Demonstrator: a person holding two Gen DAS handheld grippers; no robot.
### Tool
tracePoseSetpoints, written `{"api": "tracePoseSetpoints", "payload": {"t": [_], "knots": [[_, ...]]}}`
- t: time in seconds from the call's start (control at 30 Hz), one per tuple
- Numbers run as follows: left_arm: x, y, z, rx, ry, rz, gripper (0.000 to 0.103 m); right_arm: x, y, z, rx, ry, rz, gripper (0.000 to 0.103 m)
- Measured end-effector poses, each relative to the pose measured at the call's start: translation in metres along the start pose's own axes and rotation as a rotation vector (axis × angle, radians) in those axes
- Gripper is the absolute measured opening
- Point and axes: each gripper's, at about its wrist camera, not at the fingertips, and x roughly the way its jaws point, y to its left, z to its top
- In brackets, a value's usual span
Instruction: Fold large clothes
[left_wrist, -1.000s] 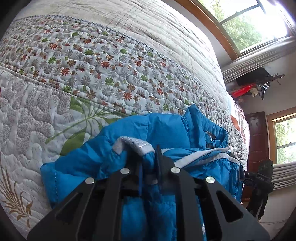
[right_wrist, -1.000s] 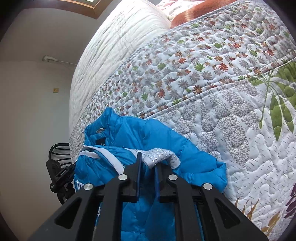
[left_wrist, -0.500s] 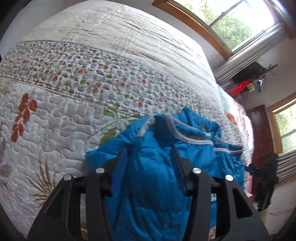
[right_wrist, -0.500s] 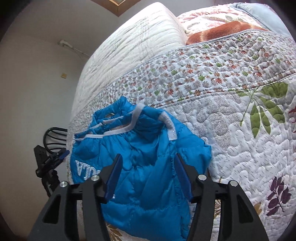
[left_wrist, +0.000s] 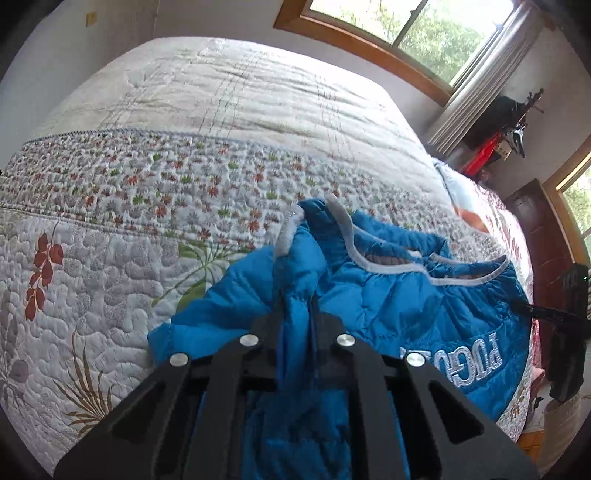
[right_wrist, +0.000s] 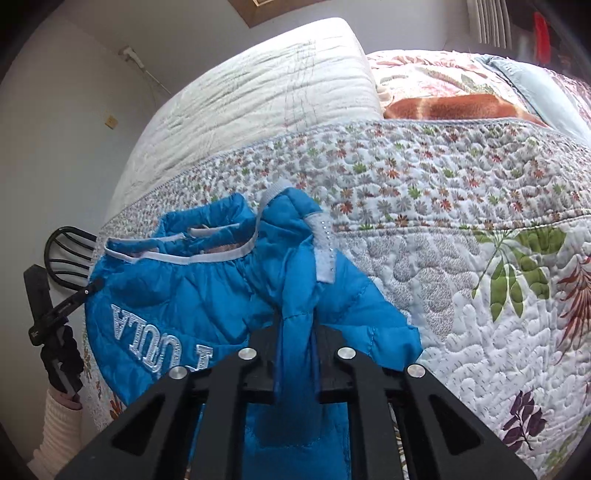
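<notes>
The left gripper (left_wrist: 295, 325) pinches a ridge of the blue jacket (left_wrist: 388, 306) lying on the quilted bed (left_wrist: 110, 258); half a second ago its jaws stood wide, and they have just closed. In the right view, the right gripper (right_wrist: 295, 328) clamps another fold likewise. Regrasp done; next, lifting both together, evenly.

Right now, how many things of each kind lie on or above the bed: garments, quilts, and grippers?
Blue puffy quilted jacket: 1
Floral quilted bedspread: 1
Black two-finger grippers, each with jaws shut on a fold of the jacket: 2 (left gripper, right gripper)
Total: 4
</notes>
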Motion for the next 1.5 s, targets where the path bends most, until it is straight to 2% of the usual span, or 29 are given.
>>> {"api": "tracePoseSetpoints", "payload": {"t": [0.1,0.2,0.27,0.4,0.57,0.63,0.7,0.77,0.87,1.03,1.13,1.2,1.23,1.3,1.5], "knots": [[-0.002,0.003,0.012,-0.038,-0.042,0.01,0.008,-0.004,-0.006,0.01,0.04,-0.026,0.024,0.011],[0.025,0.009,0.015,-0.041,0.0,0.088,0.008,0.016,-0.02,0.018,0.112,0.002,0.015,0.011],[0.053,0.02,0.01,-0.053,0.067,0.127,0.009,0.037,-0.028,0.018,0.144,0.037,-0.012,0.011],[0.074,0.036,0.004,-0.109,0.118,0.094,0.013,0.063,-0.043,0.008,0.205,0.064,0.003,0.014],[0.077,0.043,0.012,-0.173,0.179,0.078,0.018,0.066,-0.046,0.005,0.239,0.072,0.001,0.018],[0.066,0.047,0.015,-0.22,0.185,0.063,0.021,0.056,-0.043,0.004,0.227,0.058,-0.012,0.031],[0.046,0.05,0.012,-0.246,0.178,0.008,0.027,0.038,-0.037,-0.002,0.173,0.037,-0.042,0.041],[0.023,0.05,0.003,-0.229,0.163,-0.016,0.032,0.019,-0.03,-0.013,0.116,0.022,-0.059,0.041],[-0.003,0.045,-0.02,-0.161,0.151,0.011,0.038,-0.002,-0.025,-0.037,0.073,0.022,-0.034,0.041],[-0.023,0.04,-0.068,-0.121,0.154,0.024,0.037,-0.008,-0.012,-0.077,0.025,0.047,-0.016,0.039],[-0.022,0.034,-0.084,-0.081,0.124,0.087,0.035,-0.008,-0.012,-0.091,0.023,0.038,-0.052,0.028],[-0.014,0.031,-0.089,-0.05,0.132,0.142,0.035,-0.002,-0.016,-0.09,0.044,0.051,-0.112,0.025],[-0.01,0.032,-0.092,-0.036,0.134,0.159,0.035,0.006,-0.021,-0.091,0.072,0.068,-0.131,0.025],[0.002,0.031,-0.098,-0.018,0.138,0.179,0.036,0.025,-0.03,-0.093,0.107,0.096,-0.114,0.029],[0.006,0.035,-0.098,-0.026,0.14,0.176,0.037,0.038,-0.029,-0.096,0.101,0.081,-0.155,0.031]]}}
